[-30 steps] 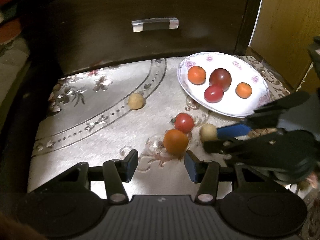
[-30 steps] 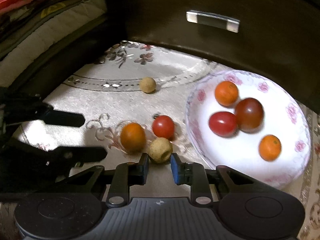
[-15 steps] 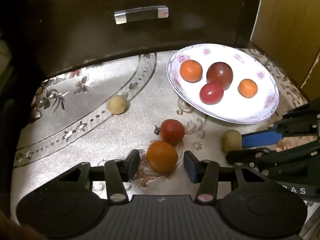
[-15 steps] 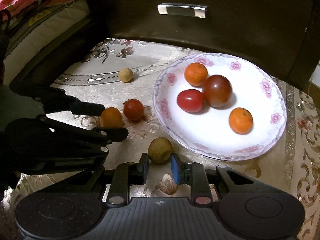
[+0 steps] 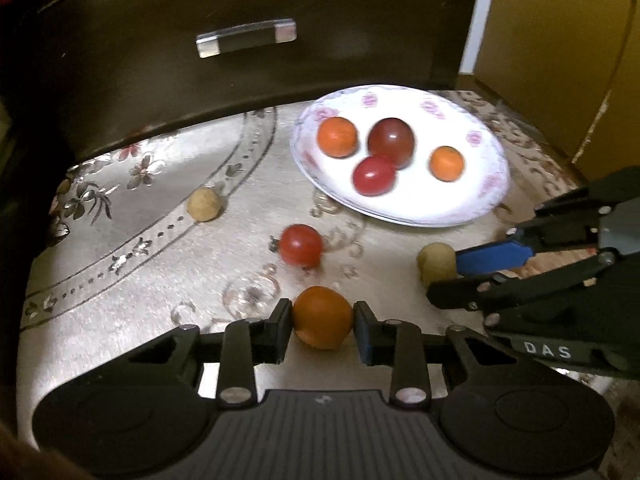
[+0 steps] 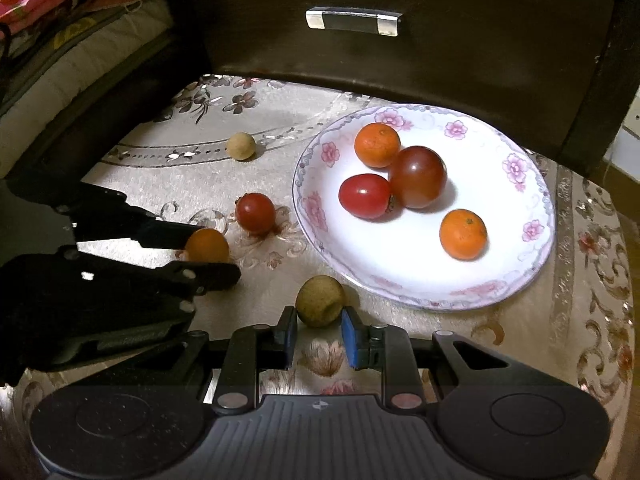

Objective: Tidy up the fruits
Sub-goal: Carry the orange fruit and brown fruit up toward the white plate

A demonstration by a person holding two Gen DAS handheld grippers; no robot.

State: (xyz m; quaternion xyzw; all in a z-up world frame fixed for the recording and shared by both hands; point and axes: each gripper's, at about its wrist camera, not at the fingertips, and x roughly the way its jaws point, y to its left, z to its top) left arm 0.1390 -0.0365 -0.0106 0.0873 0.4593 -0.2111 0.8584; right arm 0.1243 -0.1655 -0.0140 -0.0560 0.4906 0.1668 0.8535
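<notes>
Nearby, left gripper [image 5: 322, 326] closing on round orange fruit [image 5: 322, 316]; right gripper [image 6: 319, 330] clamped on tan round fruit [image 6: 320, 306] (flowered white plate [image 6: 524, 280] beside).

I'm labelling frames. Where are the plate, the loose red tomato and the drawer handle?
plate [image 6: 496, 280], right wrist view, bare near rim
loose red tomato [image 6: 255, 213], right wrist view, centre
drawer handle [image 6: 352, 21], right wrist view, middle of bar

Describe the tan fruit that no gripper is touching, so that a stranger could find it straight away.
Start at the floral plate, then look left over the patterned cloth toward the dotted band. The lone tan fruit sits there, farthest from both grippers; its twin sits between the right gripper pads.
</notes>
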